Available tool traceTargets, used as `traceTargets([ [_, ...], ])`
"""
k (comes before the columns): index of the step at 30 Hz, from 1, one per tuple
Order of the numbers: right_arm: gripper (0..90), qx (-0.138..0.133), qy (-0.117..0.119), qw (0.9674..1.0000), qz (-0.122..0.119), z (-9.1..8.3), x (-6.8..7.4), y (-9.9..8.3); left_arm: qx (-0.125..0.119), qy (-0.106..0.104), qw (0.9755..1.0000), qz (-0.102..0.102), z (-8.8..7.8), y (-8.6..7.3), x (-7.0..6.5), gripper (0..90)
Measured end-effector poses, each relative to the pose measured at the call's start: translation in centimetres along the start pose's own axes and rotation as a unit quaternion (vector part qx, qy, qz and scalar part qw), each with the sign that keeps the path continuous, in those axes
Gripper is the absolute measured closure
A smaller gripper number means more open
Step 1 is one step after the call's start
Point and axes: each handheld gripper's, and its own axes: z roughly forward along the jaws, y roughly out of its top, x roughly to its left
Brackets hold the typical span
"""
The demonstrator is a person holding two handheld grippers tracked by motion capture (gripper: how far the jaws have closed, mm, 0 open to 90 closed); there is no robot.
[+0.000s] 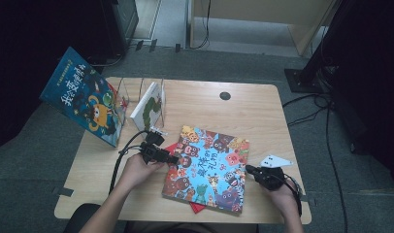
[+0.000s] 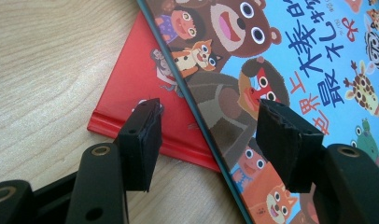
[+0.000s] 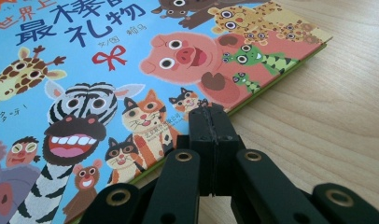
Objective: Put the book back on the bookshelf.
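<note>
A blue picture book [image 1: 207, 167] with cartoon animals on its cover lies flat in the middle of the table, on top of a red book [image 1: 197, 208]. My left gripper [image 1: 173, 159] is at the blue book's left edge. In the left gripper view it [image 2: 208, 135] stands open just above both covers, one finger over the red book [image 2: 131, 84] and the other over the blue book [image 2: 271, 56]. My right gripper [image 1: 248, 170] is at the blue book's right edge. In the right gripper view it [image 3: 209, 116] is shut, pads pressed together with nothing between them, by the edge of the blue book [image 3: 131, 60].
At the back left of the wooden table [image 1: 243, 107] stands a clear divider rack [image 1: 137, 90] holding a white book with a caterpillar [image 1: 147, 106]. A large blue book [image 1: 83, 94] leans at the table's left edge. A small dark round spot [image 1: 225, 95] lies near the far edge.
</note>
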Motion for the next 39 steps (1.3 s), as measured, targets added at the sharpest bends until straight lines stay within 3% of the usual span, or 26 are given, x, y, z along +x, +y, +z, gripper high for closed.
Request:
traceTargets([
  [3,90.0,-0.001,0.002,1.0,0.002,0.0,-0.1,0.0,-0.002,0.005,1.0,0.003,0.0,-0.1,-0.1,40.9],
  [7,90.0,-0.002,0.002,1.0,0.004,0.0,-0.1,0.0,-0.003,0.022,0.9993,0.03,0.1,-0.3,-0.6,41.0],
  [12,90.0,-0.001,0.005,1.0,0.005,0.0,-0.2,0.0,0.005,0.008,1.0,0.003,-0.2,0.0,-0.2,40.6],
  [18,90.0,0.0,0.006,1.0,0.005,0.0,-0.2,0.0,0.004,0.014,0.9999,0.004,-1.1,-0.1,-0.3,36.2],
  [21,90.0,0.002,0.007,1.0,0.006,0.0,-0.2,0.1,-0.005,0.005,0.9999,-0.007,-1.4,-0.2,0.1,35.1],
  [26,90.0,0.004,0.013,0.9999,0.005,0.0,-0.3,0.1,-0.011,0.006,0.9999,-0.004,-1.4,-0.4,0.1,34.9],
  [31,90.0,0.001,0.013,0.9999,0.002,0.5,-0.2,0.4,-0.008,-0.022,0.9994,-0.027,-1.0,-0.6,0.6,35.3],
  [39,90.0,0.003,0.022,0.9998,-0.003,0.9,-0.1,0.8,-0.019,-0.012,0.999,-0.04,-1.5,-1.2,1.1,35.7],
])
